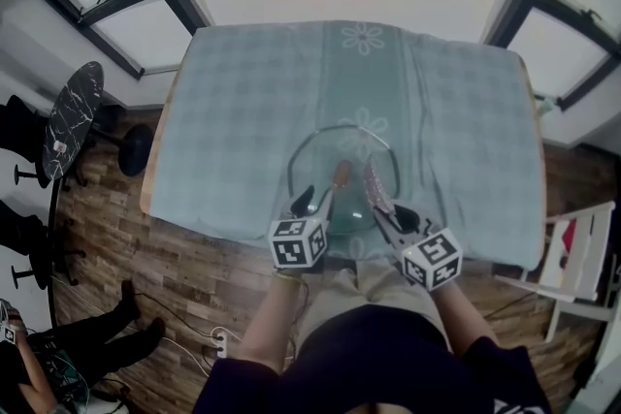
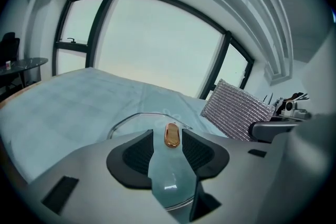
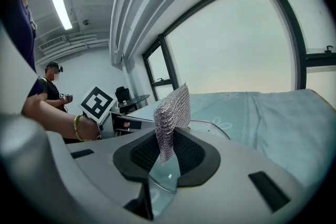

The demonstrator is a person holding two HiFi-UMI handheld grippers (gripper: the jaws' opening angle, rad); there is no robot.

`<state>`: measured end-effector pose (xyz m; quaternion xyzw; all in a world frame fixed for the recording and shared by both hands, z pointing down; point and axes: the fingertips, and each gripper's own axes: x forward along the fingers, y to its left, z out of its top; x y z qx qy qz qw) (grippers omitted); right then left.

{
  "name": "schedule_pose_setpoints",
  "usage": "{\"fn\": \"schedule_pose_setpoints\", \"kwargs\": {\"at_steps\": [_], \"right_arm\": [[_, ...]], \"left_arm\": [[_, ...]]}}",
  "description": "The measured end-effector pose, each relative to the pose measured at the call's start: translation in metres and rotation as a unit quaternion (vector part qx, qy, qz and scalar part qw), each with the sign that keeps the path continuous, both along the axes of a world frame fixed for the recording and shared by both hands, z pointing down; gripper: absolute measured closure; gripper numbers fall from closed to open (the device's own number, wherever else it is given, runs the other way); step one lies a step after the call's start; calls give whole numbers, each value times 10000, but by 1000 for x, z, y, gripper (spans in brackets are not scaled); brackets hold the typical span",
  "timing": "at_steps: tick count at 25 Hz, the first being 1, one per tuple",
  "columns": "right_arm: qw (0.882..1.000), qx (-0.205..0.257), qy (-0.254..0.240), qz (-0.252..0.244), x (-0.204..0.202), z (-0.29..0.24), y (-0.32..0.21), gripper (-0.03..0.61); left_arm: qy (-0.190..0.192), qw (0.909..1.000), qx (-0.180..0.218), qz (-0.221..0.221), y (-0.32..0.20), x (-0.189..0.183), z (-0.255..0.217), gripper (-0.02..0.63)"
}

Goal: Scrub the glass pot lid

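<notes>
The glass pot lid (image 1: 328,150) lies on the pale blue-green cloth, near the table's front edge, with a copper-brown knob (image 1: 342,175) on top. My left gripper (image 1: 318,201) hovers over the lid's near side. In the left gripper view its jaws (image 2: 168,145) stand open, with the knob (image 2: 171,135) at their tips and a sliver of glass showing beside it. My right gripper (image 1: 383,208) is shut on a silver mesh scrubber (image 1: 375,184), held upright (image 3: 173,113) over the lid's near rim. The scrubber (image 2: 236,110) also shows right of the knob.
The cloth-covered table (image 1: 243,92) has its front edge just below the grippers. A white folding chair (image 1: 582,247) stands at the right and a round dark side table (image 1: 73,116) at the left. A person (image 1: 58,354) sits on the floor at lower left.
</notes>
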<state>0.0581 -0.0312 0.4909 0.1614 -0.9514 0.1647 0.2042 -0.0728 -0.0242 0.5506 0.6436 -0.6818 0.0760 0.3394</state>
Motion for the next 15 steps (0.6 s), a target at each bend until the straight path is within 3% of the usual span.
{"fn": "schedule_pose_setpoints", "kwargs": {"at_steps": [8, 15], "right_arm": [[9998, 137, -49, 129, -10, -2, 20, 505], [9997, 195, -41, 133, -8, 1, 45, 505]], "left_arm": [[-61, 9989, 254, -387, 33, -11, -18, 551], [-58, 9991, 276, -317, 56, -6, -19, 605]]}}
